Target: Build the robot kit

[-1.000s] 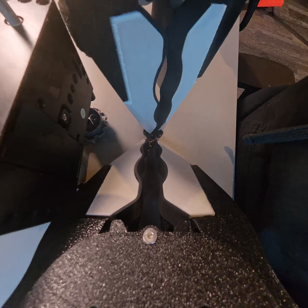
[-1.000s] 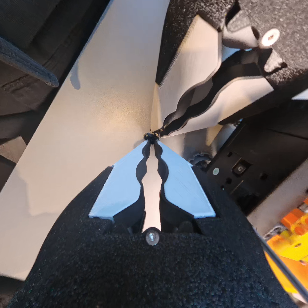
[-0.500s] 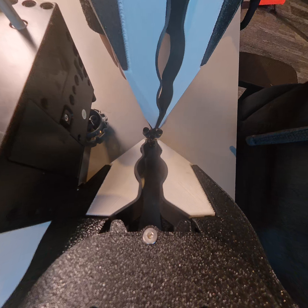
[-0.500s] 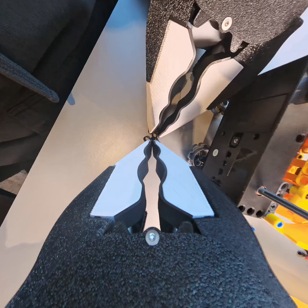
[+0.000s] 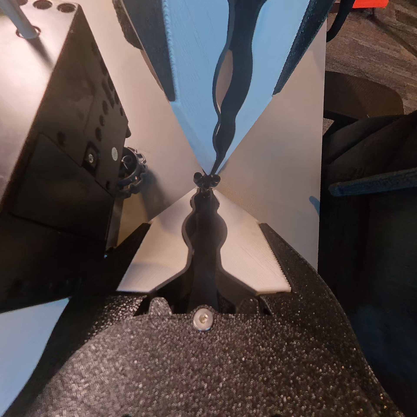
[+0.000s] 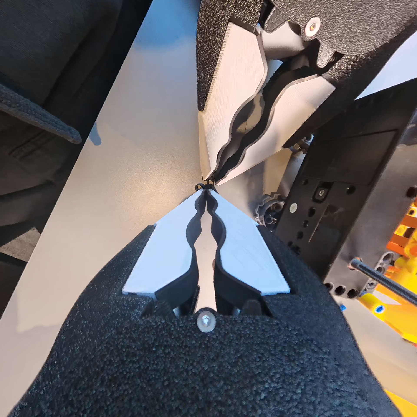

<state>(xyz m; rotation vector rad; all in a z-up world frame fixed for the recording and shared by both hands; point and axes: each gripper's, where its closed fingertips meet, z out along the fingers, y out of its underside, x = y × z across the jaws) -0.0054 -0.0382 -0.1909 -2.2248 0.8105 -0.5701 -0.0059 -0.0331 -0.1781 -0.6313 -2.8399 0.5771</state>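
Note:
A small black plastic part with little rings [image 5: 207, 179] hangs above the white table [image 5: 282, 158], pinched from two sides. My left gripper [image 5: 206, 191] is shut on its near end. My right gripper [image 5: 214, 172] comes in from above and meets it tip to tip. In the right wrist view, the right gripper [image 6: 205, 191] is shut on the same part [image 6: 205, 185]. There the left gripper [image 6: 211, 179] reaches in from the upper right, its jaws closed at the tips. How much of the part sits inside each pair of jaws is hidden.
A black box with holes [image 5: 56, 135] stands close on the left, a black gear [image 5: 132, 171] beside it; both show in the right wrist view [image 6: 338, 191] [image 6: 268, 212]. A yellow and orange toy structure [image 6: 401, 282] and a black rod [image 6: 383, 282] lie beyond. Dark fabric [image 5: 372, 203] lines the table edge.
The two grippers stayed joined at the small black part. The right gripper swung more upright over the left one. The part's rings now show more clearly.

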